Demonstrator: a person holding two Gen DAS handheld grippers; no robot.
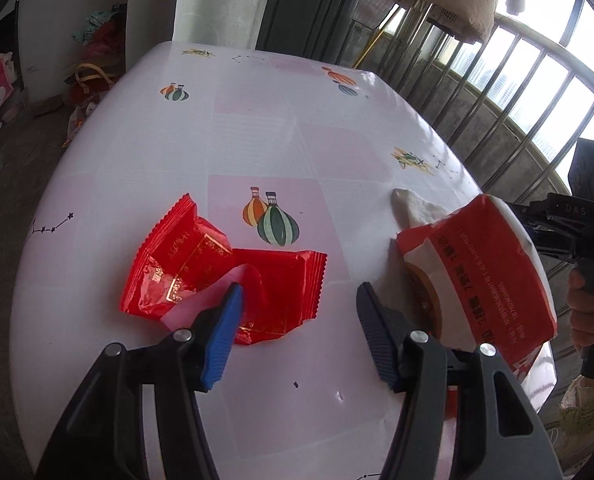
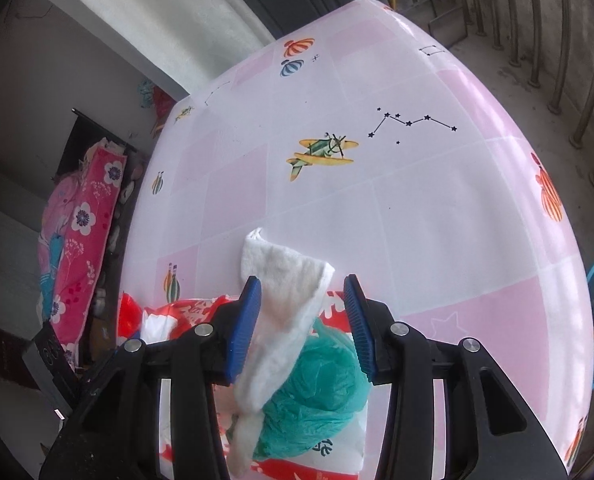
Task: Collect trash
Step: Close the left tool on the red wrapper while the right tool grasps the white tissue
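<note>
On the table (image 1: 257,128), red wrappers (image 1: 225,276) touch left tongs (image 1: 297,312).

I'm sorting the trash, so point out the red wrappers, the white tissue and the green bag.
red wrappers (image 1: 185,264), left wrist view, left wrapper's face.
white tissue (image 2: 285,280), right wrist view, its upper middle.
green bag (image 2: 321,392), right wrist view, crumpled centre.

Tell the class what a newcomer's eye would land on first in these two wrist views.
First, the shiny red wrappers, crumpled on the pink patterned tablecloth just ahead of the open left gripper. Next, the red-and-white bag at the table's right edge, where the right gripper stands open over a white cloth and a teal plastic wad.
</note>
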